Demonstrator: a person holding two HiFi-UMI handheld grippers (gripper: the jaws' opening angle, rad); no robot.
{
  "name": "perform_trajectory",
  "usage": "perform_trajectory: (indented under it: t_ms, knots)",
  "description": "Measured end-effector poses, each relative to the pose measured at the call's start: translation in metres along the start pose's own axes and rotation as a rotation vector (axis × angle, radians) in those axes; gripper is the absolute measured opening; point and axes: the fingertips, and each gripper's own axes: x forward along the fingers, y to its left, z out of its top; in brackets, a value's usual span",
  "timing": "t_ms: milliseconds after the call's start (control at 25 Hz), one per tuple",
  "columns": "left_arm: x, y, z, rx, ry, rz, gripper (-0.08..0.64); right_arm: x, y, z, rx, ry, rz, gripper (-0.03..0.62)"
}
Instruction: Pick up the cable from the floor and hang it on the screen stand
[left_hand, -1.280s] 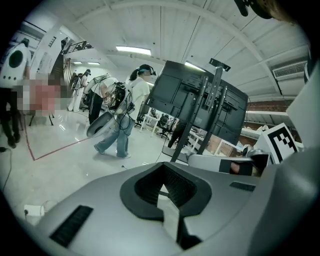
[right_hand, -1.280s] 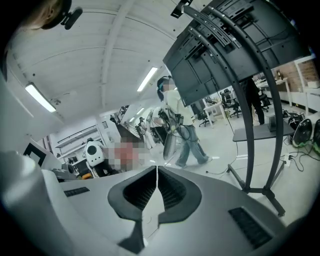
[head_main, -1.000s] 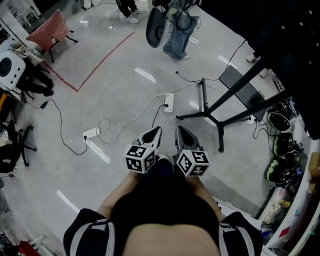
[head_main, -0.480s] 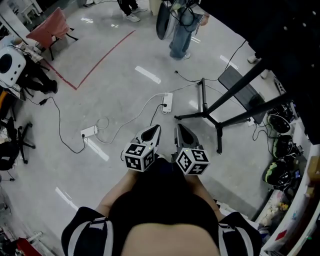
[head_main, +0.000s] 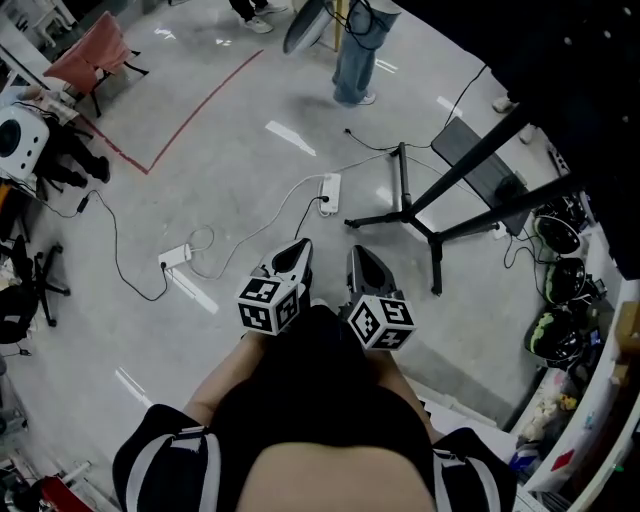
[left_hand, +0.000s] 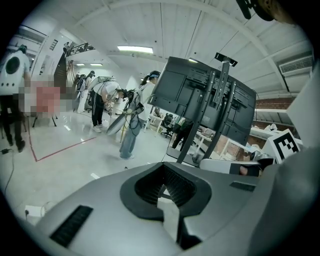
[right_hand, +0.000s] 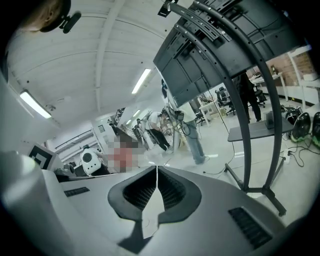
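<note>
Since a second ago both tools have drifted a little up and to the left in the head view, the left one's marker cube has turned, and the person in jeans (head_main: 352, 60) has moved toward the top edge.

I have the left tool (head_main: 293, 255) and the right tool (head_main: 362, 264) side by side, close in front of the body, pointing out over the floor (head_main: 230, 130). In the left gripper view the left tool (left_hand: 164, 191) has its jaws drawn together with nothing between the ribbed pads. The right gripper view shows the same for the right tool (right_hand: 156, 186): jaws together and empty.

Only the head view shows me the white cable (head_main: 283, 215). It lies on the floor ahead of the left tool, running from a power strip (head_main: 331, 189) in a loose curve to a small plug box (head_main: 174, 257), clear of both tools. I cannot find it in either gripper view.

The screen stand (head_main: 470, 165) is ahead and to the right, its feet spread on the floor near the power strip. From above I see mostly its legs and slanted posts. The gripper views look up and show what the head view does not: the dark screen (left_hand: 175, 87) mounted on the stand (left_hand: 200, 130), and the curved uprights (right_hand: 245, 130) rising beside the right tool.
</note>
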Motion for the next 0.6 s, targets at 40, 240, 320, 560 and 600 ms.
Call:
perform_trajectory:
  t_ms: [40, 240, 320, 560, 600]
  knots:
    - [-0.001, 0.002, -0.001, -0.005, 0.0, 0.002, 0.006, 0.001, 0.0, -0.001, 0.0, -0.001, -0.003, 0.025]
    - [0.005, 0.017, -0.003, -0.022, -0.001, 0.018, 0.006, 0.013, -0.003, 0.0, -0.008, 0.004, 0.0, 0.025]
    - [0.007, 0.021, -0.002, -0.029, -0.005, 0.025, 0.006, 0.019, -0.004, 0.001, -0.01, 0.012, 0.004, 0.025]
    - [0.011, 0.034, 0.001, -0.048, -0.01, 0.033, 0.006, 0.035, -0.002, 0.006, -0.025, 0.017, 0.009, 0.025]
    - [0.011, 0.037, 0.002, -0.05, -0.01, 0.033, 0.006, 0.038, -0.002, 0.006, -0.024, 0.017, 0.008, 0.025]
